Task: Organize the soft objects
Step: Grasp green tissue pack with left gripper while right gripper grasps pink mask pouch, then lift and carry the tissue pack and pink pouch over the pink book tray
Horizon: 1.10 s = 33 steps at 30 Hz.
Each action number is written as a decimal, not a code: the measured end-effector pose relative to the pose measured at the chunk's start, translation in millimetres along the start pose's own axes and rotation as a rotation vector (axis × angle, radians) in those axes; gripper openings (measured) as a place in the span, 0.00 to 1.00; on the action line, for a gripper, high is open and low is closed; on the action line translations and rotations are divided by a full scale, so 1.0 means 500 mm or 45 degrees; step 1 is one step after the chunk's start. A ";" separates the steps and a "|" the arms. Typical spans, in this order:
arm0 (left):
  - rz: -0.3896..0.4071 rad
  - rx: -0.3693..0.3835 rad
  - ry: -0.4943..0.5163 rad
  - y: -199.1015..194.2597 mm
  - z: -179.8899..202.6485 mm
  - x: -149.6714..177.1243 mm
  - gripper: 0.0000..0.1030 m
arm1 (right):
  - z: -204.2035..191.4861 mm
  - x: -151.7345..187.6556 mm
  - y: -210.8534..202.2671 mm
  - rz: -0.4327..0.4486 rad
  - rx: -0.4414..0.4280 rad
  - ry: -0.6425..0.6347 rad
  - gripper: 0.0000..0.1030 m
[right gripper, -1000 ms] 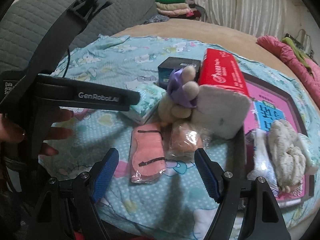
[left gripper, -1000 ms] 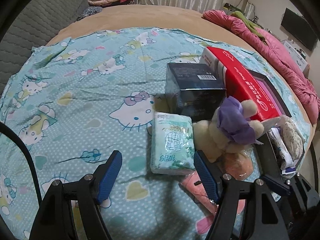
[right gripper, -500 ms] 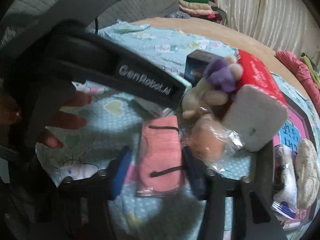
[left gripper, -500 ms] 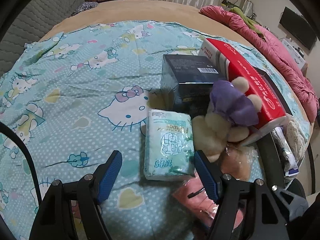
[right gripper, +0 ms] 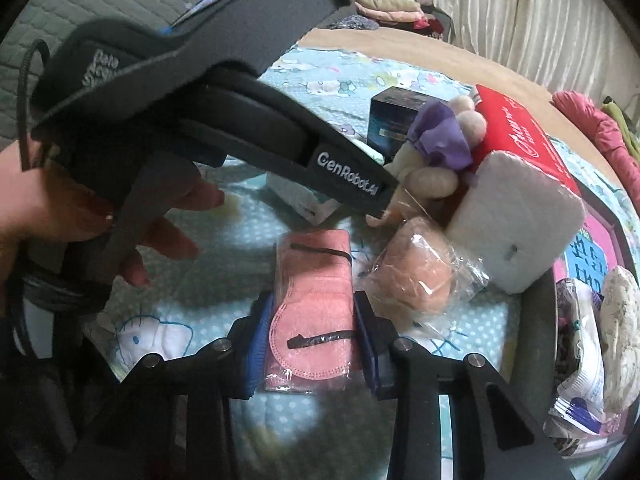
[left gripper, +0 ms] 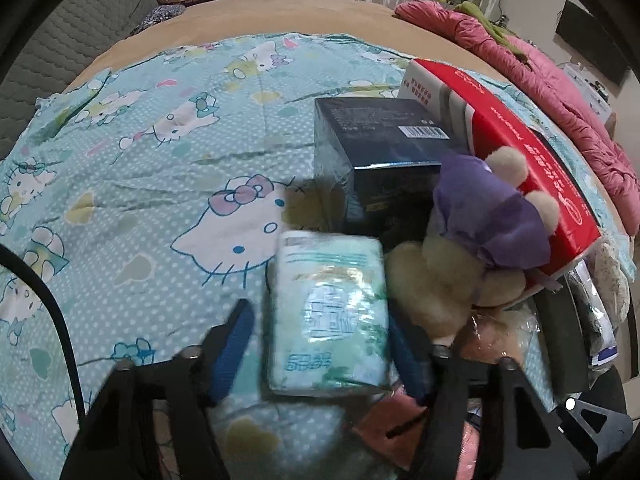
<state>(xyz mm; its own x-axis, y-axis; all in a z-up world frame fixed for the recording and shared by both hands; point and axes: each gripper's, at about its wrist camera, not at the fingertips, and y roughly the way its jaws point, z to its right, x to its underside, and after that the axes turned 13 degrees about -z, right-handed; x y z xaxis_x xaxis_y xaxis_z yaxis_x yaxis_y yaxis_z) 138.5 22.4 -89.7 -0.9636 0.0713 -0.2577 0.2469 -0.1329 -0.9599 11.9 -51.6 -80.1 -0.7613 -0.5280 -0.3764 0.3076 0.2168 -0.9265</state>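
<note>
Right wrist: right gripper [right gripper: 314,338] pinches the pink mask pack [right gripper: 314,312] flat on the bedsheet [right gripper: 472,320]. Left gripper [left gripper: 320,344] has just been closing round the tissue pack [left gripper: 328,312] (contact unclear), likely for a paired lift.

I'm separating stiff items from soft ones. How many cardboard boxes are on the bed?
2: a dark box behind the tissue pack, and a red box beside it, behind the plush toy. Others may be hidden.

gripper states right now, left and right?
Left gripper: jaws just closing around the tissue pack; left pad not yet on it, so still open.
Right gripper: shut on the bagged pink face mask.
</note>
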 end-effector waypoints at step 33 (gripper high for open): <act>0.299 0.059 -0.005 -0.272 0.042 0.078 0.42 | 0.135 0.042 -0.273 0.395 -0.001 0.246 0.38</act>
<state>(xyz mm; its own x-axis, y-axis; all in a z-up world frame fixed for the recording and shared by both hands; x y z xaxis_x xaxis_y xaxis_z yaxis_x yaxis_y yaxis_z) 65.2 22.4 33.1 -0.8807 0.0291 -0.4727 0.4594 -0.1904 -0.8676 -7.6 -147.8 38.5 -0.7254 -0.2722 -0.6322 0.5407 0.3432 -0.7681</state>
